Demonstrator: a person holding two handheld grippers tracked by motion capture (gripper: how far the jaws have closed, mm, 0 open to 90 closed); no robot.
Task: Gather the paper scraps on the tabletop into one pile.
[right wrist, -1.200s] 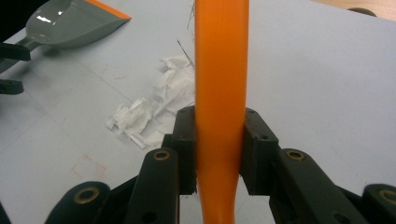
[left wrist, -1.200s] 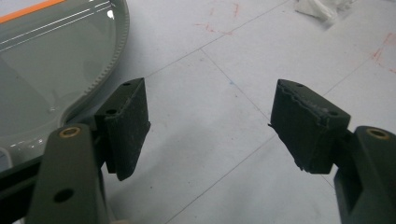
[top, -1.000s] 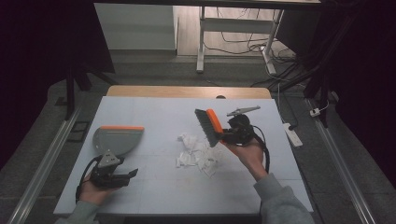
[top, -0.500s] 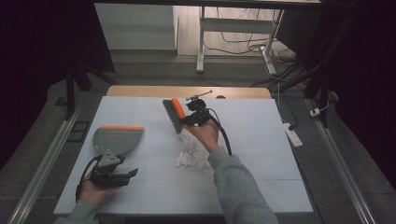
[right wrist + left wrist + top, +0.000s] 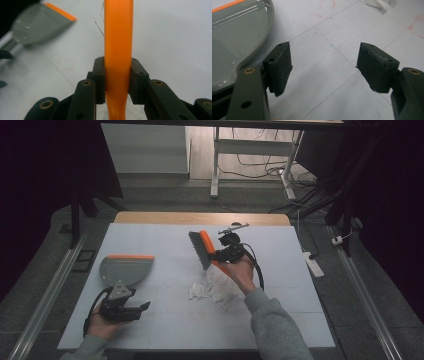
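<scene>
No brand, label or readable writing shows on any of the things; the only marks are faint red scribbles on the desk [image 5: 165, 320] surface in the left gripper view.

At the left, the grey dustpan [image 5: 125, 269] lies flat on the desk with its orange lip along the far edge and its rounded back towards the person. Just in front of it the left gripper [image 5: 142, 307] rests low at the desk's near-left part, its jaws standing wide apart with nothing between them. In the left gripper view the left gripper [image 5: 324, 68] looks over bare desk, with the dustpan's [image 5: 234, 37] toothed curved rim at the upper left.

Near the middle, a small heap of crumpled white paper scraps [image 5: 212, 287] lies on the desk.

Above and just behind that heap, the right gripper [image 5: 220, 254] is clamped on the orange handle of a hand brush [image 5: 201, 249]. The brush is held off the desk, its long axis running from the gripper away towards the far-left, dark bristles facing left towards the dustpan. In the right gripper view the right gripper [image 5: 117, 80] pinches the brush [image 5: 118, 37] handle from both sides, the handle running straight up the middle, the dustpan [image 5: 37, 23] blurred at the upper left.

Open desk lies between the dustpan and the scraps, and the right side of the desk is bare out to its edge.
</scene>
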